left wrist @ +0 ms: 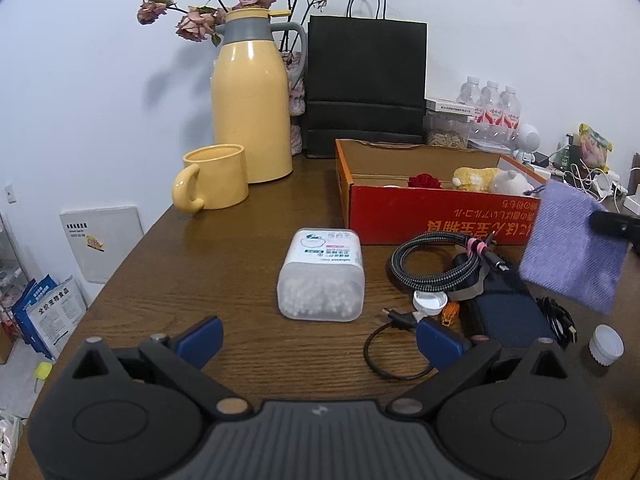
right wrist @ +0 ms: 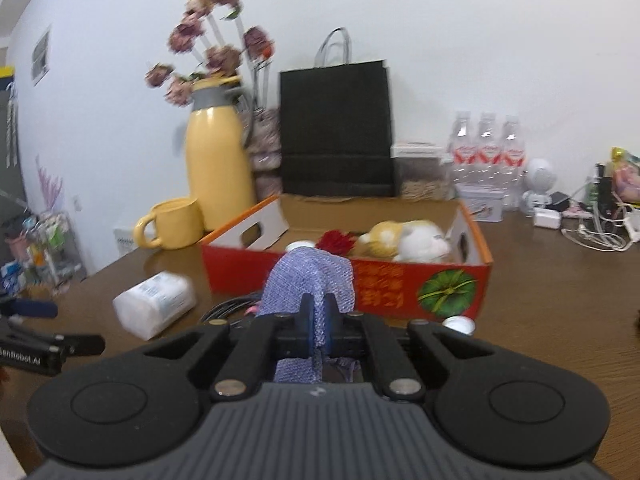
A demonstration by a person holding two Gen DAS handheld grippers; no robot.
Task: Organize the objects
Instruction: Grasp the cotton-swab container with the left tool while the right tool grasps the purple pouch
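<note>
Purple knitted pouch is hanging pinched between the closed pads of the right gripper, low in the centre of the right wrist view, in front of the red cardboard box. In the left wrist view the same pouch is dangling at the right edge, clear of the table and above a dark blue case.

Left gripper is hovering at the bottom of its frame with its jaws spread wide and nothing between them. Ahead of it a translucent container of cotton swabs is lying on its side, with a coiled braided cable to the right and a white cap near the lower right edge.

Inside the box a plush toy and a red flower are lying. A yellow jug and yellow mug are standing at the upper left, a black paper bag against the white wall, and water bottles at the upper right. The table is dark wood-grained brown.
</note>
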